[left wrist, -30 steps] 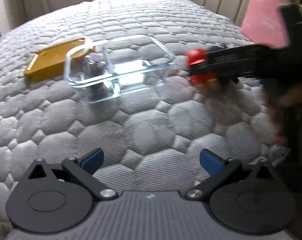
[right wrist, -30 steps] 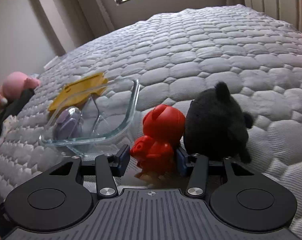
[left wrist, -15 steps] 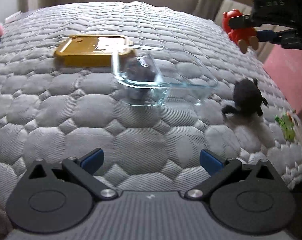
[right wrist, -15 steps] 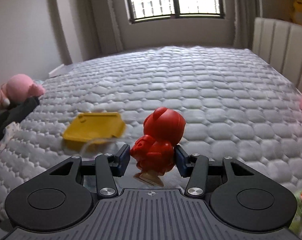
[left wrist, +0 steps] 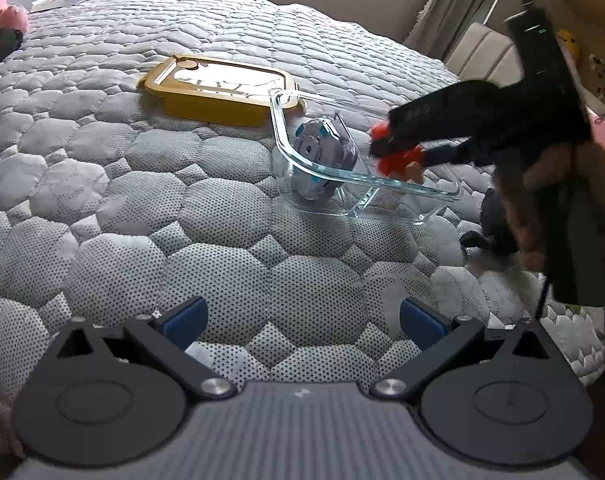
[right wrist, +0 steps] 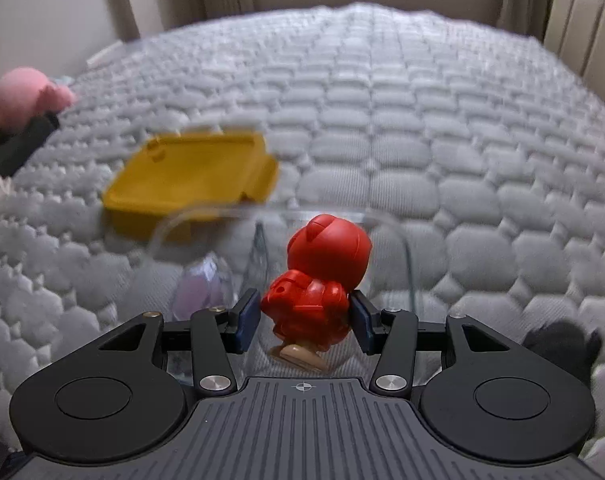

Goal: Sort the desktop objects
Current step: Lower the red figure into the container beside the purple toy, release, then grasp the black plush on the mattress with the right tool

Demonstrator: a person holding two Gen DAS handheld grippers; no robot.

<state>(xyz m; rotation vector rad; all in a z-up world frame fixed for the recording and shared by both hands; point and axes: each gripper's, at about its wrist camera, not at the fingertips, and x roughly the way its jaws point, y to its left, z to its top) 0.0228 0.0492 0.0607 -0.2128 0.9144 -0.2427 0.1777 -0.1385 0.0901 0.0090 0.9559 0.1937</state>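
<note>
- The right gripper [right wrist: 304, 316] squeezes the little red hard-plastic bear toy [right wrist: 316, 280] by its body, over the clear glass box [left wrist: 366, 178] on the grey quilted bed [left wrist: 182, 208].
- The toy looks light, stiff and smooth, so it could slip; its round middle seems the best place to hold.
- The left gripper [left wrist: 302, 318] has its fingers wide apart, holding nothing.
- The glass could break.

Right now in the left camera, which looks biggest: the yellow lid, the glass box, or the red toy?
1. Glass box and yellow lid: alike, unsure.
2. Red toy, smallest, held by the right gripper.
</note>
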